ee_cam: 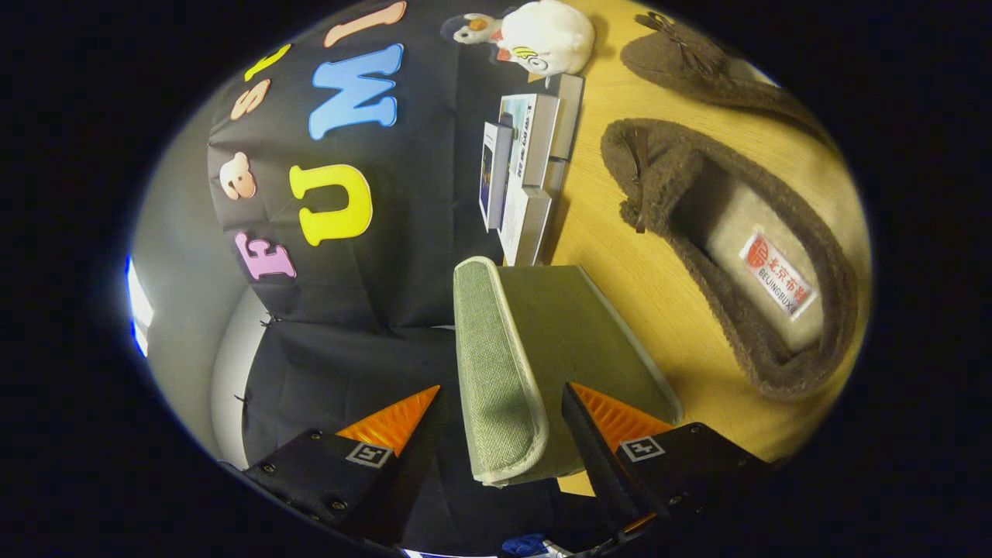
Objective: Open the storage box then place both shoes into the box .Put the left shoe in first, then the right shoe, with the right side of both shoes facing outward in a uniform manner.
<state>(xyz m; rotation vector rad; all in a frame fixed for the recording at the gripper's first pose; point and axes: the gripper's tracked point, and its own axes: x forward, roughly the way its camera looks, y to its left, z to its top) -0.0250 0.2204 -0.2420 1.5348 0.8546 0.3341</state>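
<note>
Gripper view, lower centre: fingers straddle the box lid apart, unclamped (positioned to lift it); shoes wait at right.

shoes 2 | storage box 1 | books 3 | plush toy 1
</note>
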